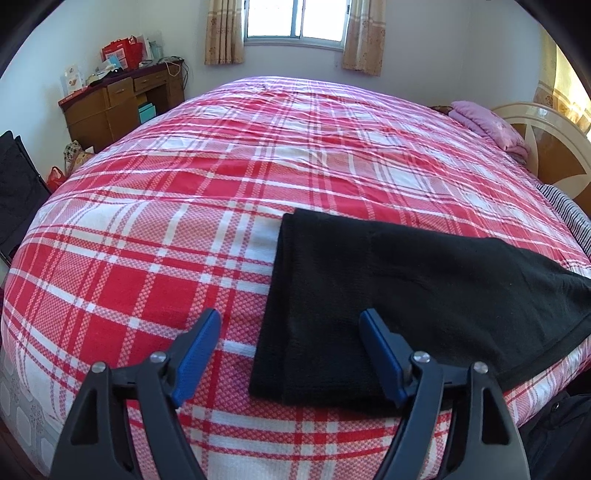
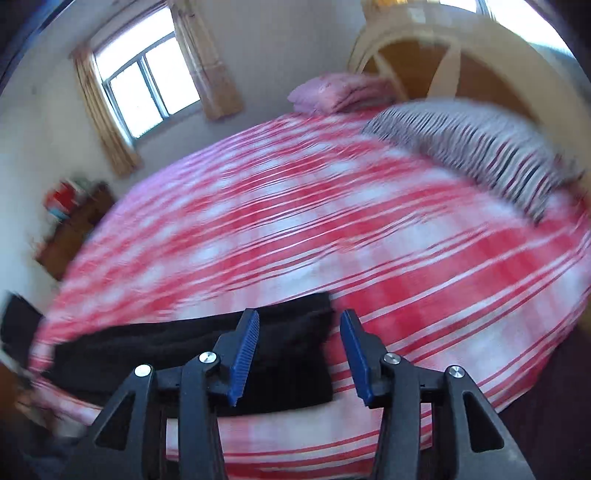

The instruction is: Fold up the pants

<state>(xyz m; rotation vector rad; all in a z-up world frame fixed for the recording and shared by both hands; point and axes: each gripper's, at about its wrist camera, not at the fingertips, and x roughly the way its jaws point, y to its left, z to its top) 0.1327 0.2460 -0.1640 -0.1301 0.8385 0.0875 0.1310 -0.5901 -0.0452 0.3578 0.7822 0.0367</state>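
Note:
Black pants [image 1: 388,295] lie flat and doubled over on the red plaid bed [image 1: 184,221], near its front edge. My left gripper [image 1: 290,317] is open and empty, just above the pants' left end, its right finger over the cloth. In the right wrist view, which is blurred by motion, the pants [image 2: 184,347] stretch to the left. My right gripper [image 2: 299,321] is open and empty, above their right end.
A striped pillow [image 2: 472,155] and a pink folded blanket [image 1: 487,123] lie by the round headboard [image 1: 554,147]. A wooden desk [image 1: 110,107] with clutter stands in the far left corner. A window [image 1: 295,18] is behind the bed.

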